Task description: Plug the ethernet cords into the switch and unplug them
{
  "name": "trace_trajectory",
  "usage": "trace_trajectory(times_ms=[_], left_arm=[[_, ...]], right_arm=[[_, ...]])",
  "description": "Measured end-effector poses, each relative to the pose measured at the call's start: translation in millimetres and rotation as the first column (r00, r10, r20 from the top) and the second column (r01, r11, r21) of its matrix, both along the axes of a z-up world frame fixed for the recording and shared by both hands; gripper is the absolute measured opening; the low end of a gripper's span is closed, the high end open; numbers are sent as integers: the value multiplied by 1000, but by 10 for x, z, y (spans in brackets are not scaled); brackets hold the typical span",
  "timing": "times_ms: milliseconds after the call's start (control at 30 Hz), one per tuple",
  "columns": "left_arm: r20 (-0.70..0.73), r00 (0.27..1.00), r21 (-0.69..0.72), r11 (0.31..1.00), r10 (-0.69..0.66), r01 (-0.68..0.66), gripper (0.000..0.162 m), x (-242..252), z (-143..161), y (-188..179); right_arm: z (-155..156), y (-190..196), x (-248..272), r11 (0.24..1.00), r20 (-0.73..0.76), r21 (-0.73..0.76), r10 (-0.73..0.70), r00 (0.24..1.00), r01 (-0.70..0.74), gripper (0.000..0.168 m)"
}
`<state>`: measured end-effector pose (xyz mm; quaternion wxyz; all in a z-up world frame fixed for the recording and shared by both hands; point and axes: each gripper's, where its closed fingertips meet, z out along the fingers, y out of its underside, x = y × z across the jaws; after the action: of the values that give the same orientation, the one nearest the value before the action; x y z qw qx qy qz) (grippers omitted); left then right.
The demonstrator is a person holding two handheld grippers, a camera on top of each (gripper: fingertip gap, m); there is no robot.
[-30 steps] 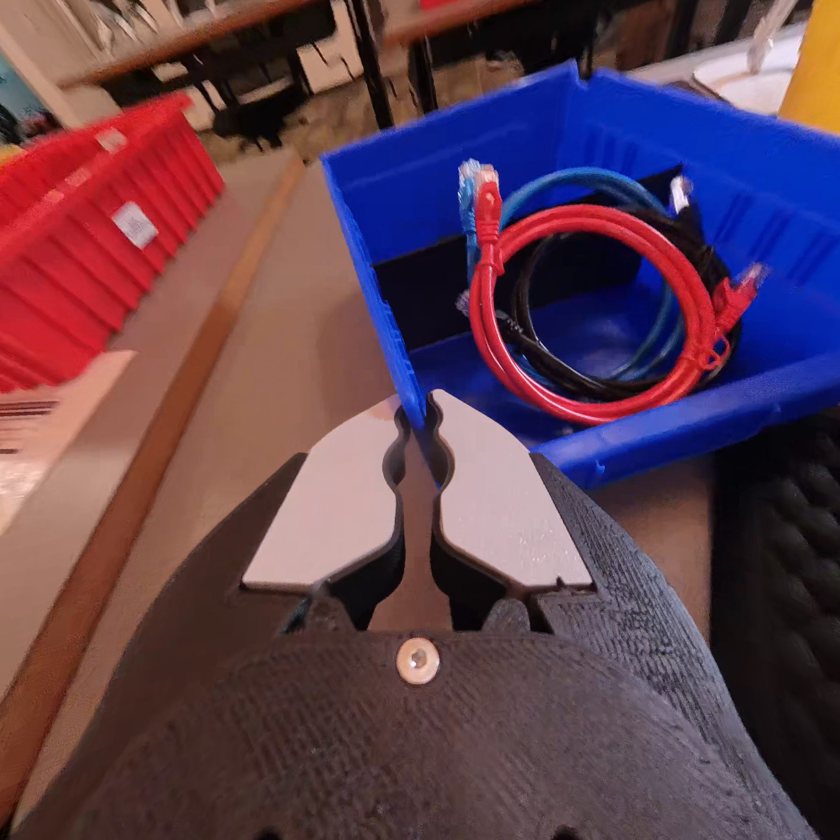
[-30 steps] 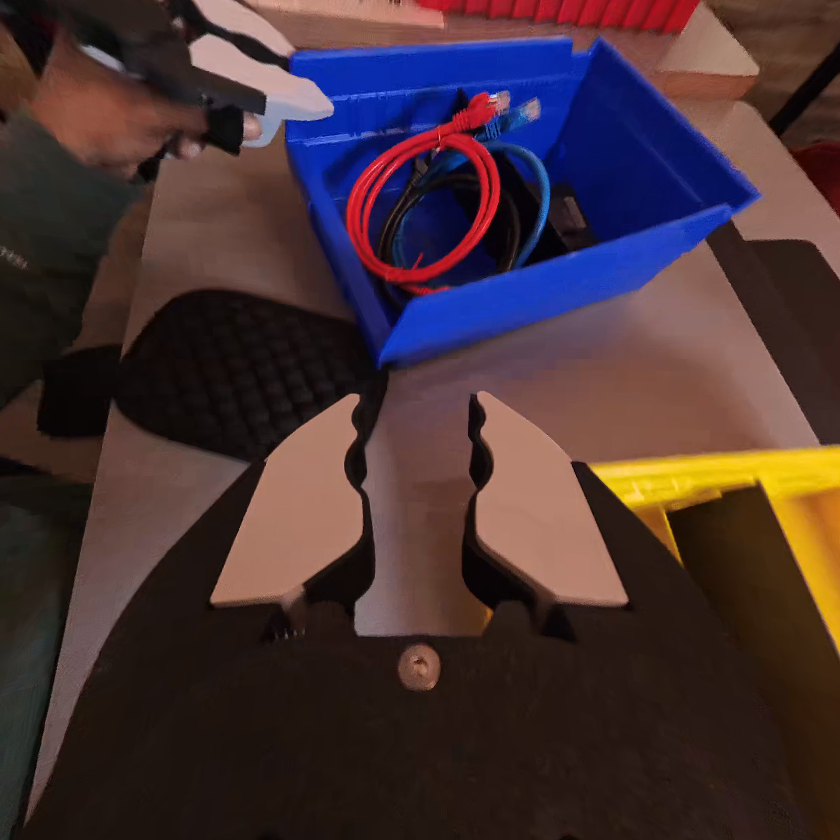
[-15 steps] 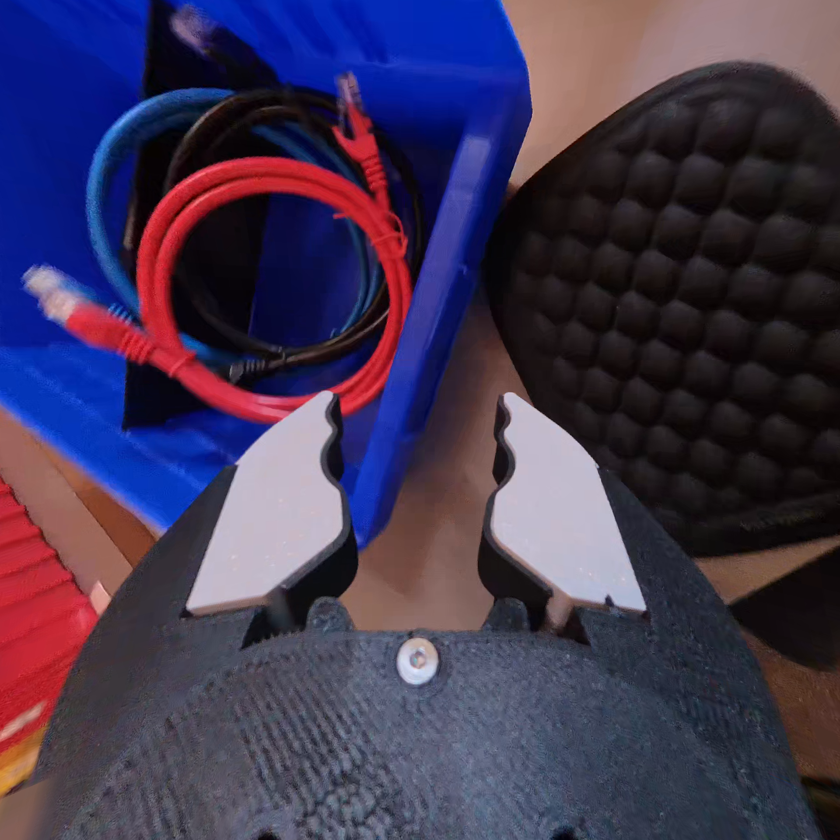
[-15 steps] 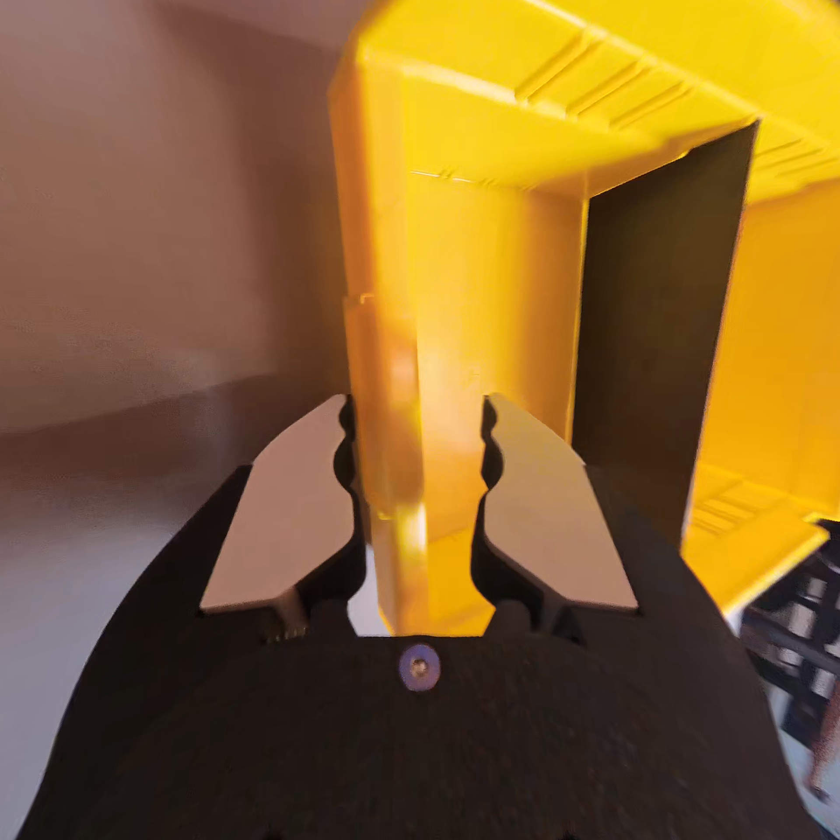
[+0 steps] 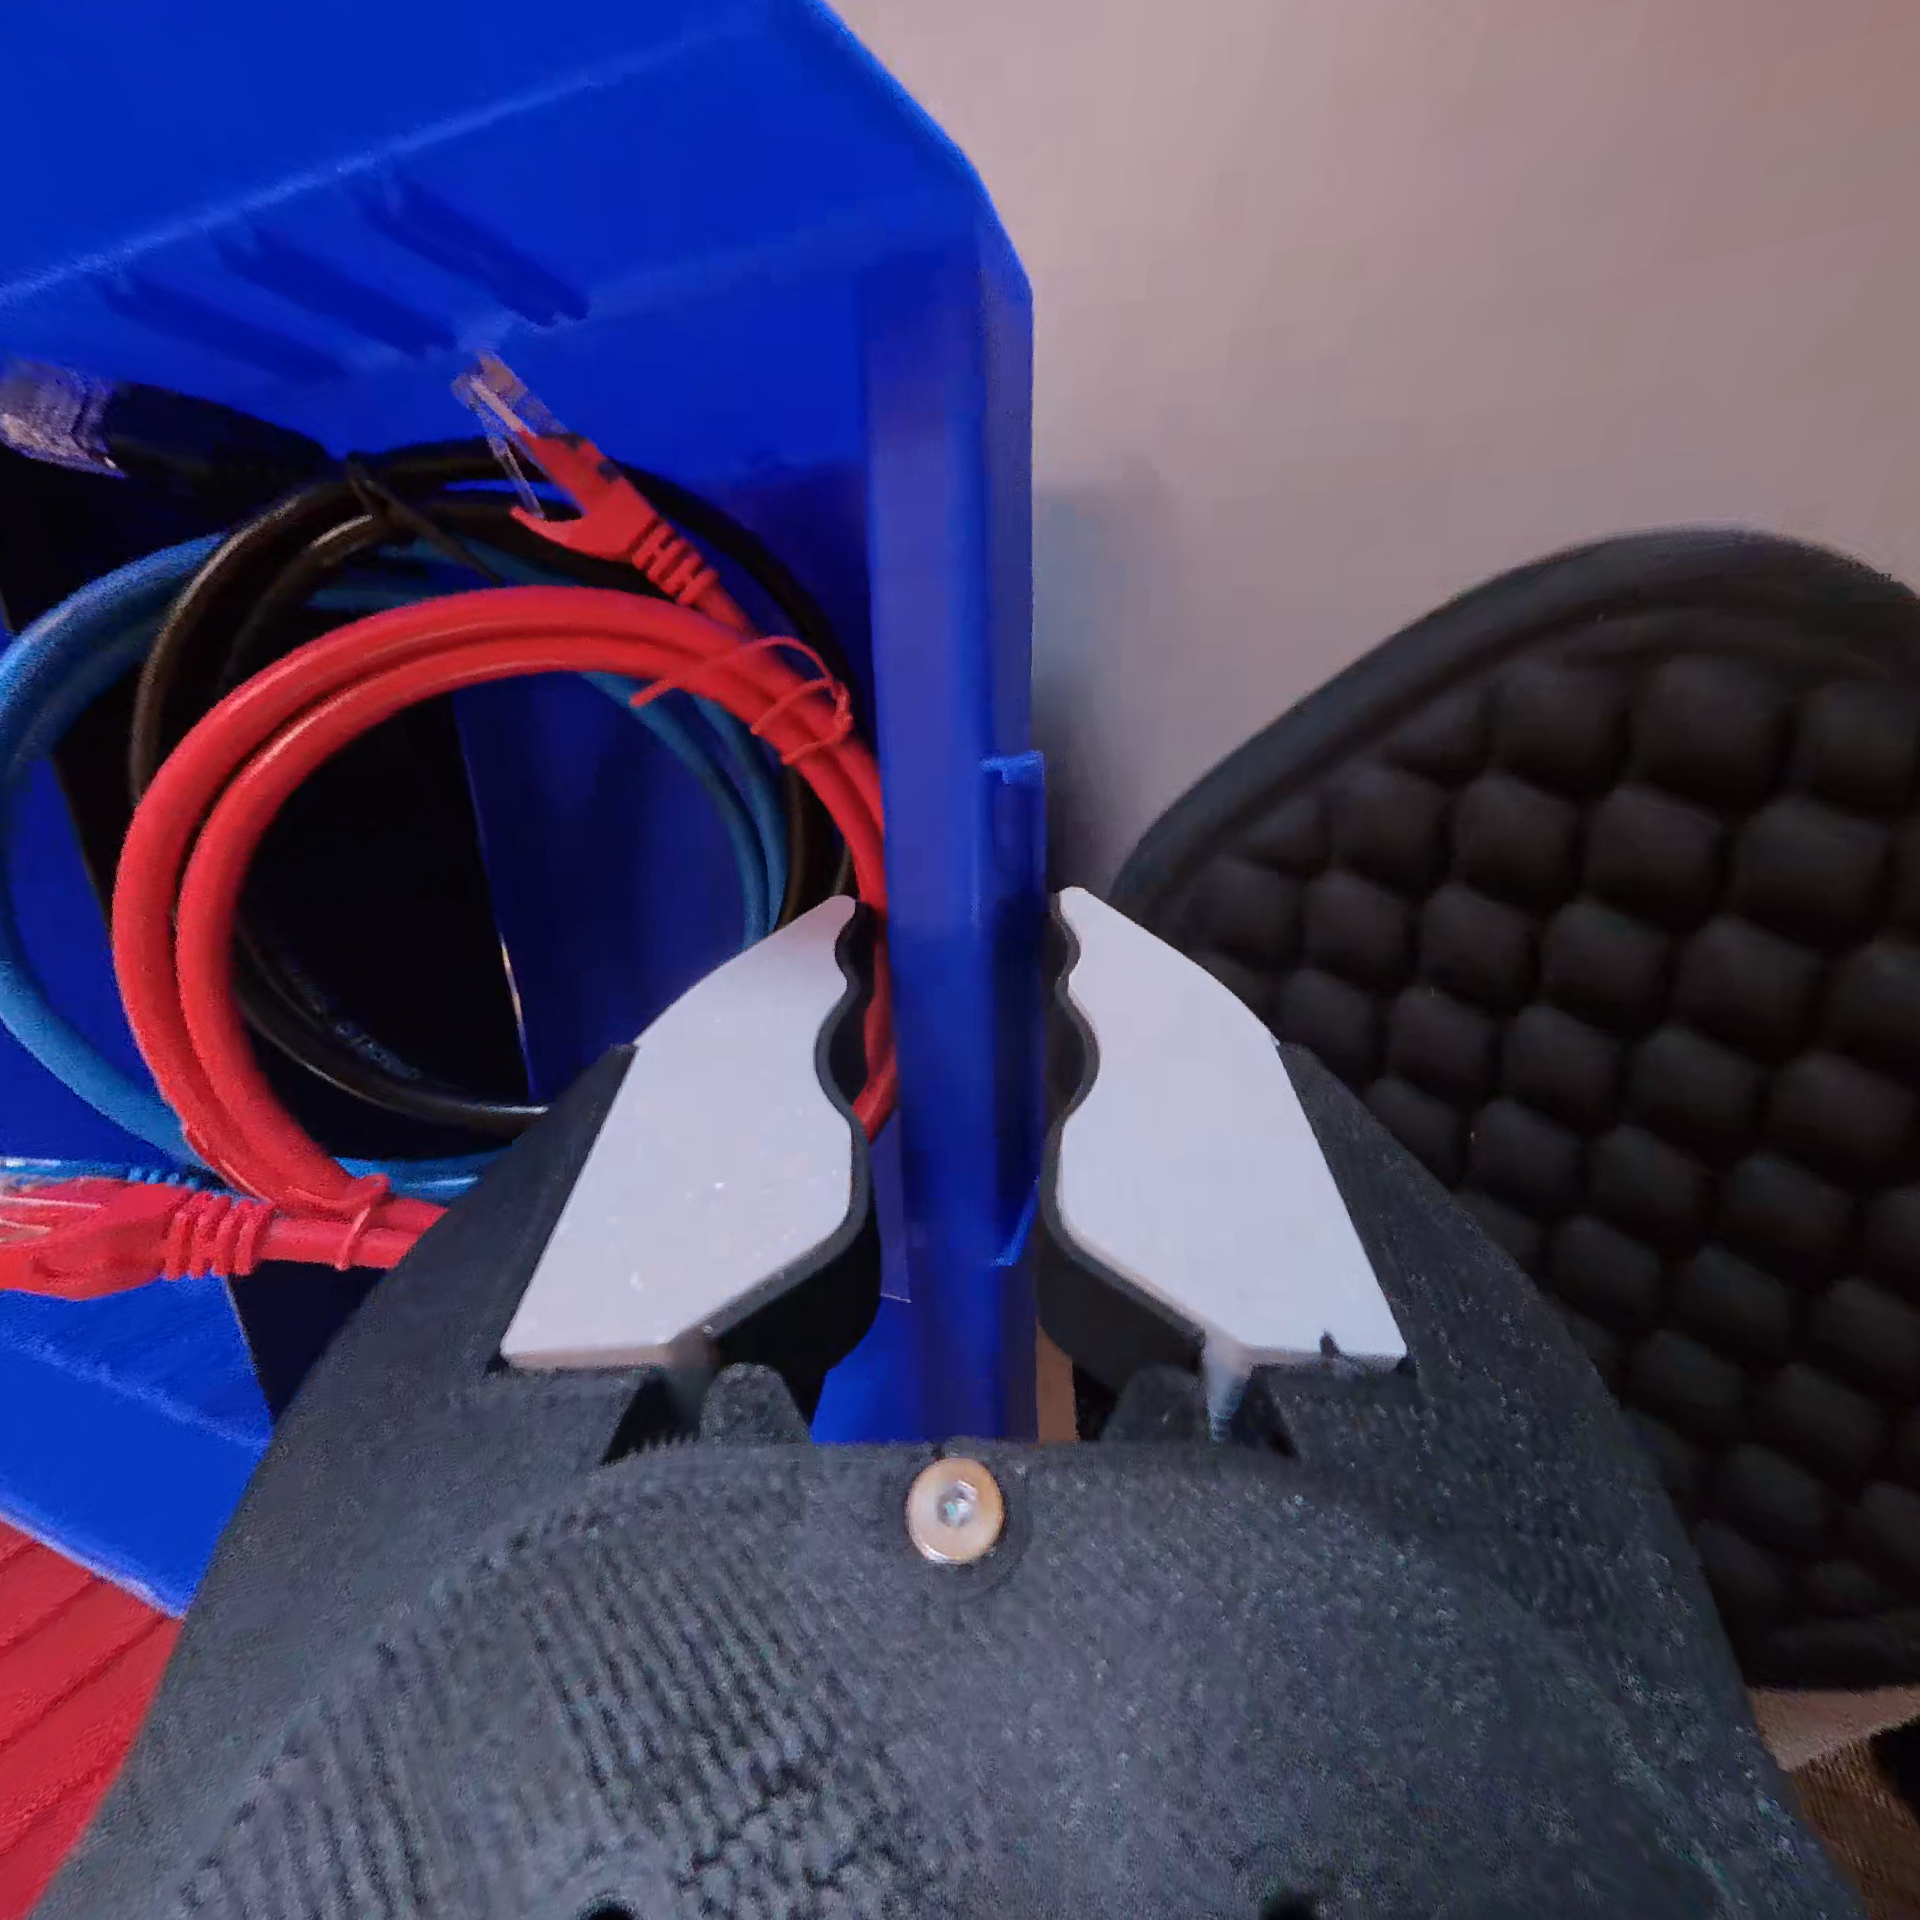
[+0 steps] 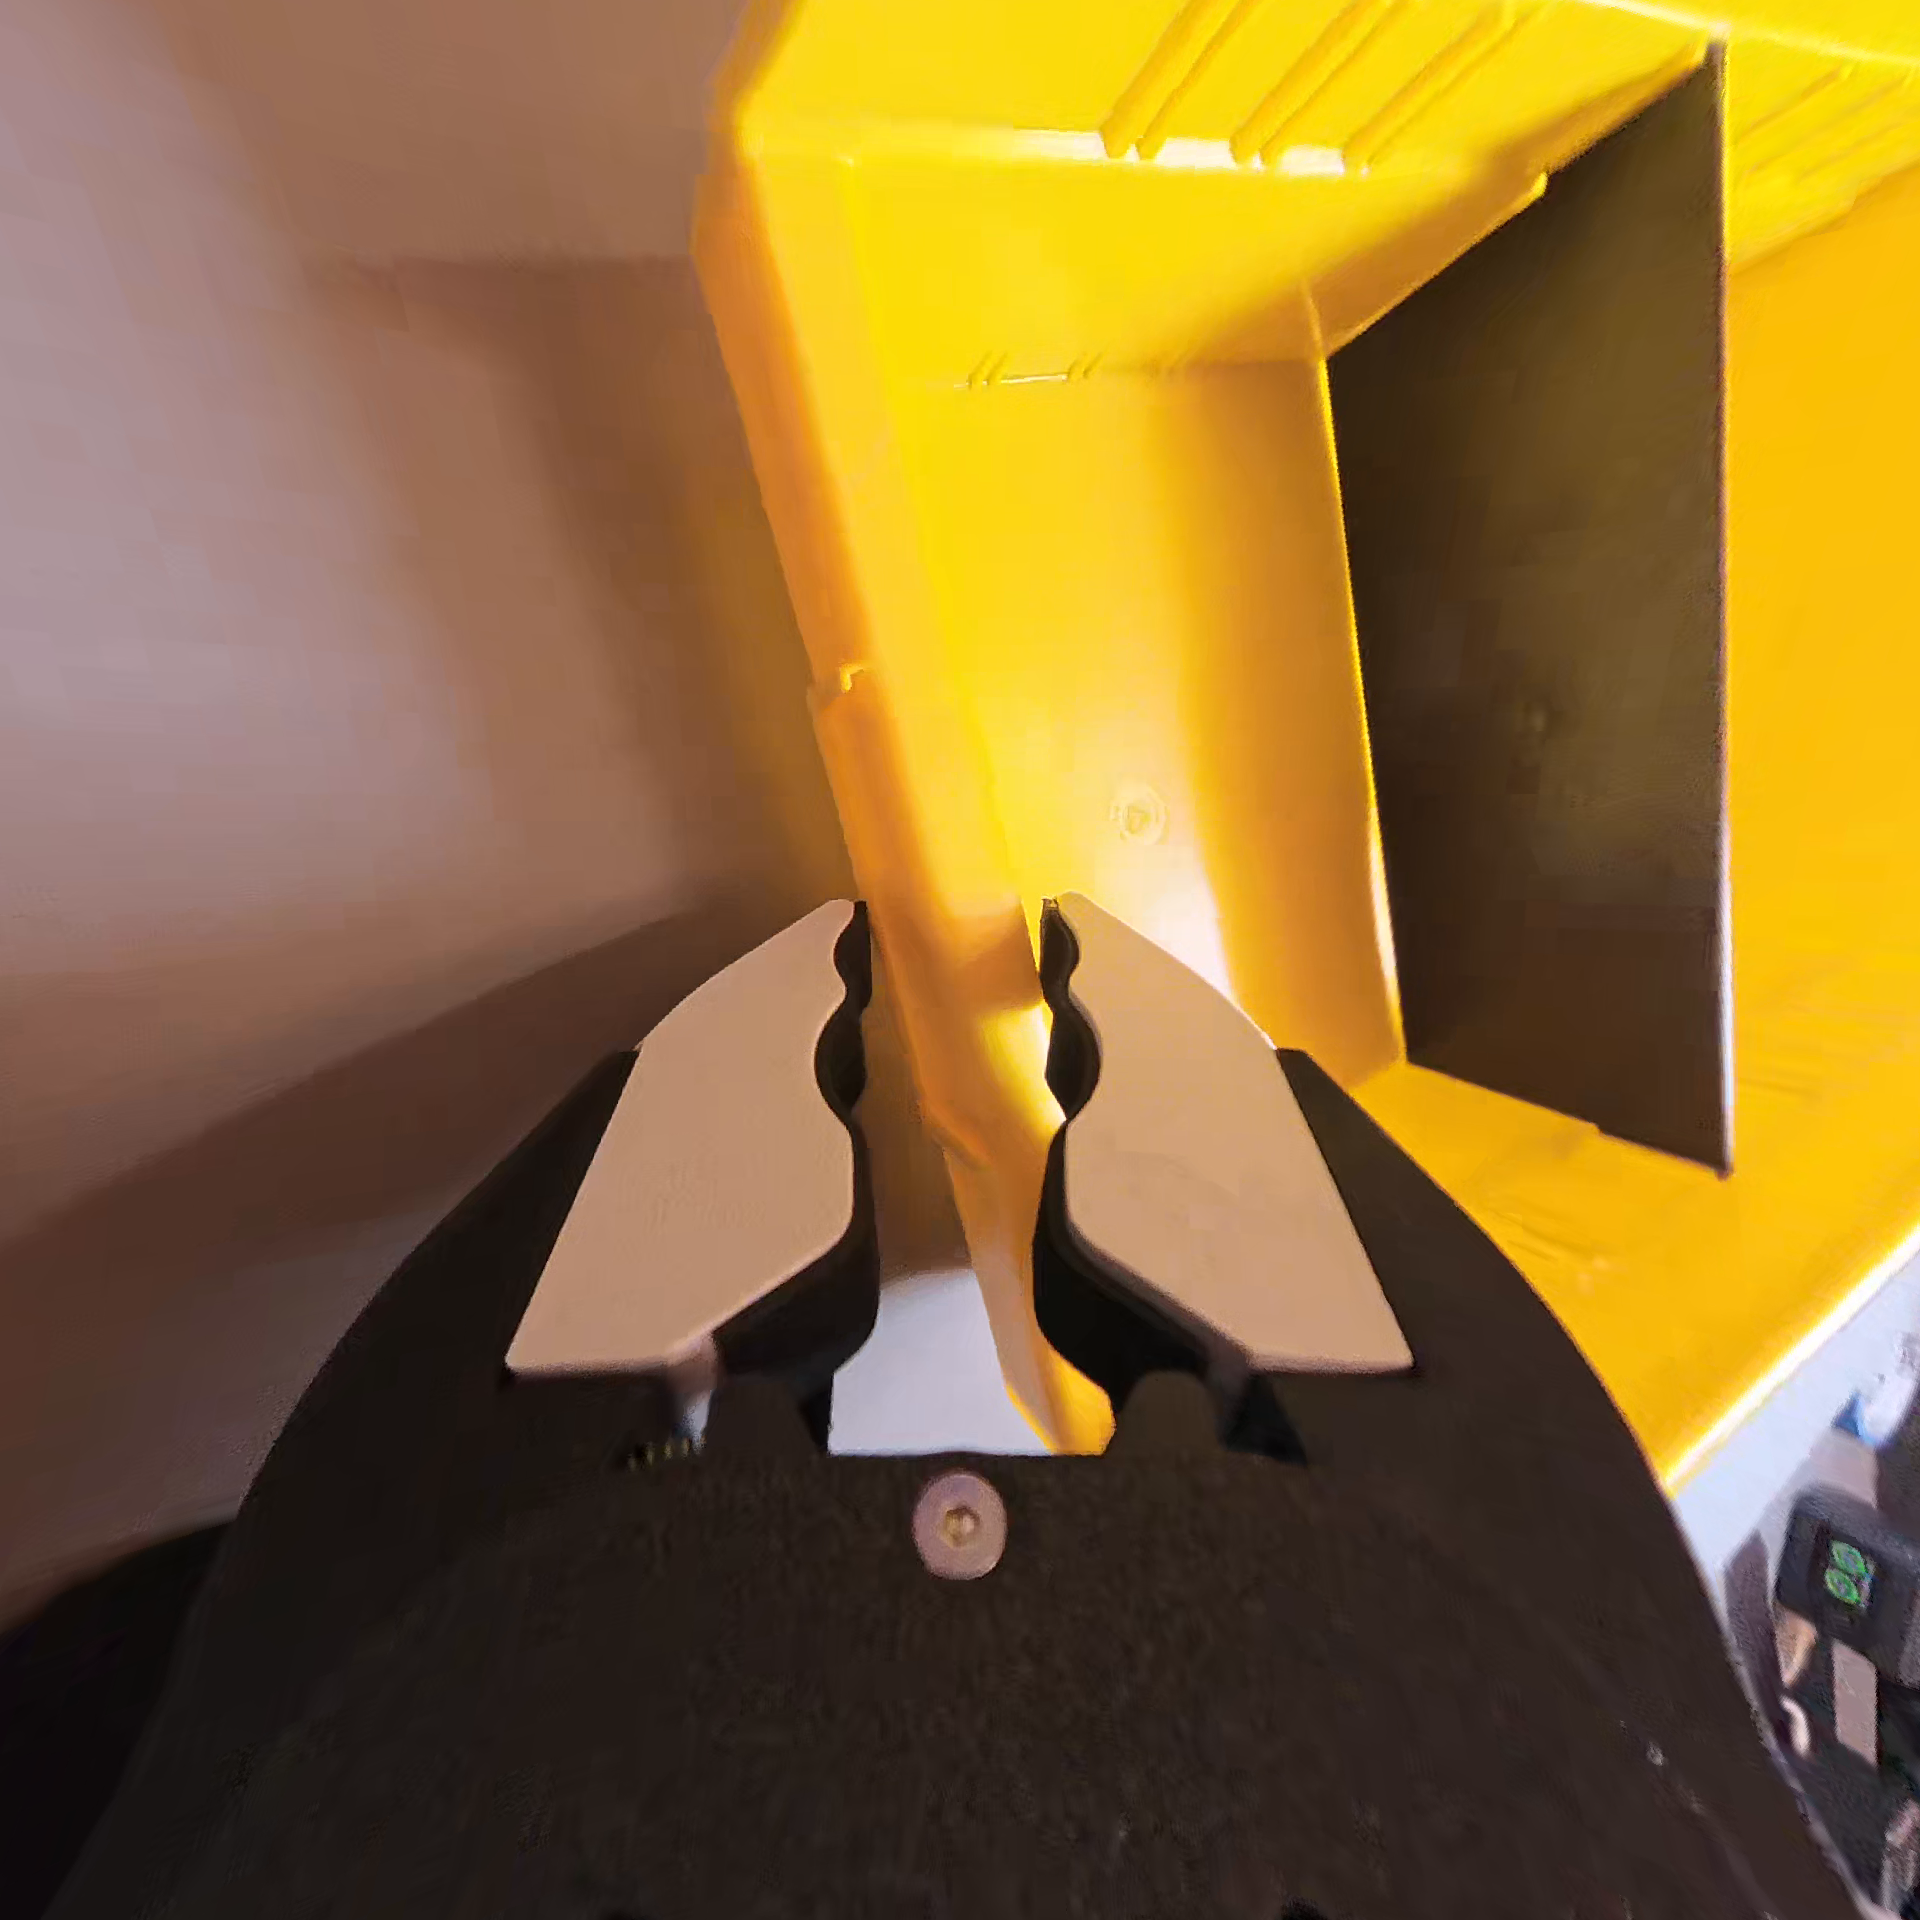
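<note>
Meanwhile each hand-held gripper clamps a stiff bin wall, left (image 5: pixel 956 1039) on blue bin (image 5: pixel 940 623), right (image 6: pixel 951 1049) on yellow bin (image 6: pixel 1039 582), while floppy light ethernet cords (image 5: pixel 416 707) want pinching by their plugs.

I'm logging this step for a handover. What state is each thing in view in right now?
left gripper: jaws closed around the blue bin's wall
right gripper: jaws closed around the yellow bin's wall
blue bin: holds the cables
red cable: coiled, tied, unplugged
blue cable: coiled, unplugged
black cable: coiled, unplugged
yellow bin: nothing seen in the visible part, dark divider standing inside
black cushion: lying beside the blue bin
</note>
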<state>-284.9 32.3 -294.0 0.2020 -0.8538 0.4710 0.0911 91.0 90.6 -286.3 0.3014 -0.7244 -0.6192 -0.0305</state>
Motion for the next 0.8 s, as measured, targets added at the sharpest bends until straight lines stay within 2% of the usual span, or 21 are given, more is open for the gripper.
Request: trace_trajectory(times_ms=[33,333,500,567,700,800], left_arm=[[10,1000,4,1000,-4,4,32,30,-1,39],[51,999,22,1000,-15,14,33,131,1,280],[75,997,21,1000,-18,16,33,116,3,342],[83,996,24,1000,-22,20,33,101,4,354],[71,996,36,998,-56,54,33,79,6,350],[68,995,31,997,-67,66,33,78,3,358]], right_arm=[[-2,71,106,1000,5,15,-8,1000,8,31],[0,857,956,992,-28,67,-109,994,111,30],[9,1142,1129,979,-40,84,-182,982,185,31],[108,1146,1100,969,-67,98,-221,973,226,40],[671,882,513,980,-373,106,-119,920,169,46],[1057,708,90,990,-606,74,-50,794,119,46]])
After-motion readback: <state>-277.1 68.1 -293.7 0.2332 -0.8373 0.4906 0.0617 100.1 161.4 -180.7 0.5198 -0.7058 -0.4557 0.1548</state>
